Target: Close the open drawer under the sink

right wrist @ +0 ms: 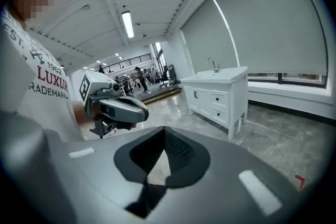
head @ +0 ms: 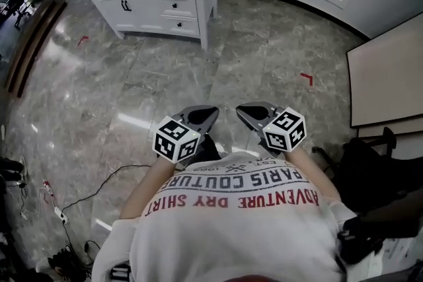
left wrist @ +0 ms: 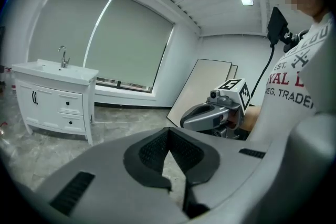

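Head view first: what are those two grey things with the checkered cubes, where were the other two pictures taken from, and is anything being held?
A person in a white printed T-shirt stands holding two grey hand tools, the left gripper and the right gripper, each with two jaws and a black-and-white marker cube. The head view looks down from a camera on the person's head. The other two come from cameras riding on each gripper, looking along its jaws. Both grippers are shut at the tips and hold nothing. Across the grey marble floor stands a white sink cabinet; none of its drawers looks clearly open from here.
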The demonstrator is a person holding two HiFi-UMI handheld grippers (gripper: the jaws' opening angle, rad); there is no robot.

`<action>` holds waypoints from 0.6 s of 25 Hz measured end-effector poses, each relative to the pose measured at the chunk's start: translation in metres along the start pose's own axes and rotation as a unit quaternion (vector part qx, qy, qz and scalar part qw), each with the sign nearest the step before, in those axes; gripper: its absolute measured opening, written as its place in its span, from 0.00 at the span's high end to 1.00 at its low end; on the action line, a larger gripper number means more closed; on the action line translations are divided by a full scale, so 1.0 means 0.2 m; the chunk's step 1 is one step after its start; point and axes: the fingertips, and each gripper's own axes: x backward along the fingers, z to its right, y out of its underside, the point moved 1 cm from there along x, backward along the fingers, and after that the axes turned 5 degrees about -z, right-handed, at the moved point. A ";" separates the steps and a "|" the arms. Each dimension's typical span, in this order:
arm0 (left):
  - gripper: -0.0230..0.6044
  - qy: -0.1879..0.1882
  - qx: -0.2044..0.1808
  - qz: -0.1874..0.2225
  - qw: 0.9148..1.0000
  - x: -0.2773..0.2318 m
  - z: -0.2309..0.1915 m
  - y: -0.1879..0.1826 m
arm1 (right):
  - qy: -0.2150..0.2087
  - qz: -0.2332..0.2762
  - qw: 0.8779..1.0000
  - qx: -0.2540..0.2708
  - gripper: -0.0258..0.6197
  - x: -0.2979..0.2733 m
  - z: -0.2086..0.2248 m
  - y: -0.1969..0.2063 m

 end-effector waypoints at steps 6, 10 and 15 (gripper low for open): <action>0.96 -0.011 -0.011 0.019 1.000 0.11 0.35 -0.03 | 0.006 0.049 0.999 0.017 0.96 0.30 -0.19 -0.06; 0.96 -0.020 0.000 0.018 1.000 0.14 0.41 0.04 | -0.004 0.045 0.999 0.013 0.96 0.29 -0.26 0.01; 0.96 -0.035 0.014 0.021 0.999 0.18 0.45 0.13 | -0.018 0.038 0.999 0.014 0.96 0.28 -0.34 0.09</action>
